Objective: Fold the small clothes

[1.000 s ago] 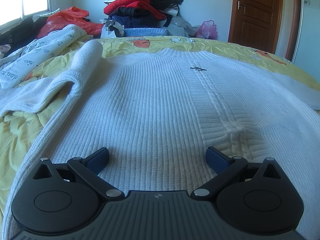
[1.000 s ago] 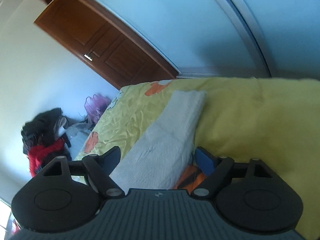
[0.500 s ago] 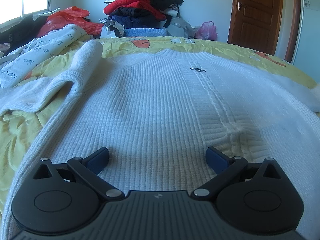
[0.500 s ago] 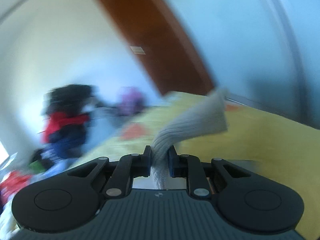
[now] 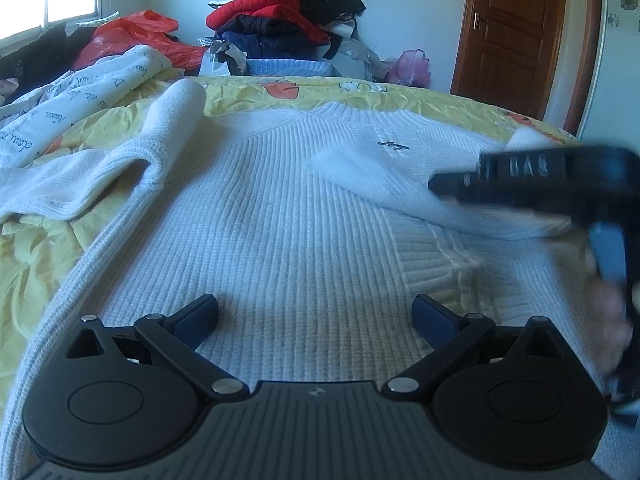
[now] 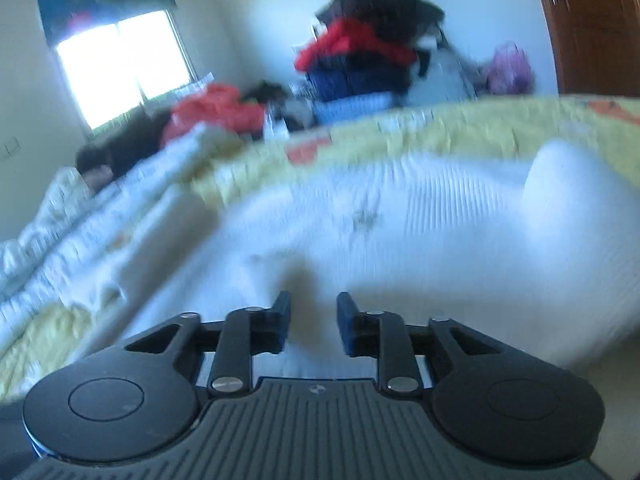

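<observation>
Sweater (image 5: 280,216), a white ribbed knit with a cable band down its front, lies spread flat over the crinkled yellow bedspread (image 5: 248,90), collar toward the far edge. One soft sleeve (image 5: 384,178) is folded across the chest. The left gripper (image 5: 314,316) rests over the hem, jaws wide apart with nothing between them. The right gripper (image 6: 312,322), blurred, has just been opening; its blue pads stand slightly parted, empty, above the knit.

My left wrist camera sits low over the white sweater (image 5: 280,240), facing the clothes pile (image 5: 288,16); my right wrist camera, blurred, faces the same pile across the same sweater.
</observation>
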Demonstrator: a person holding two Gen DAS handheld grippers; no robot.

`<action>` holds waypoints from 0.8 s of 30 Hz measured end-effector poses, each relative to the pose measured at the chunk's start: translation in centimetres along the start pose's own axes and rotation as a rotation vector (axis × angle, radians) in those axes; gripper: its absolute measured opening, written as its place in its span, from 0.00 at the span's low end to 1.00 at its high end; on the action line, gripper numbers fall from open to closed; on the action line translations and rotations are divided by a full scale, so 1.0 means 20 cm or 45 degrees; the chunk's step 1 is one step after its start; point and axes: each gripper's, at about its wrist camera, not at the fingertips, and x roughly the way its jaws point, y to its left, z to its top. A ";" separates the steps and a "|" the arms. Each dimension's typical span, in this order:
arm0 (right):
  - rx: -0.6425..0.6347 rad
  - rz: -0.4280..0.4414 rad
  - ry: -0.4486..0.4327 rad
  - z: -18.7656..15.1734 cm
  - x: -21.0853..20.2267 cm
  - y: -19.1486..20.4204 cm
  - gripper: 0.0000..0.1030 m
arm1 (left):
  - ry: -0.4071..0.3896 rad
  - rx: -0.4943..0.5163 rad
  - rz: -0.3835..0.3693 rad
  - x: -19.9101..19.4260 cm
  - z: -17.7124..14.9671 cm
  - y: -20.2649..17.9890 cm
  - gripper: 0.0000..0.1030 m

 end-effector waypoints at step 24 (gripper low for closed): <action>0.636 0.374 -0.198 -0.25 -0.27 -0.55 0.75 | 0.140 -0.899 -0.399 0.24 0.29 0.21 0.95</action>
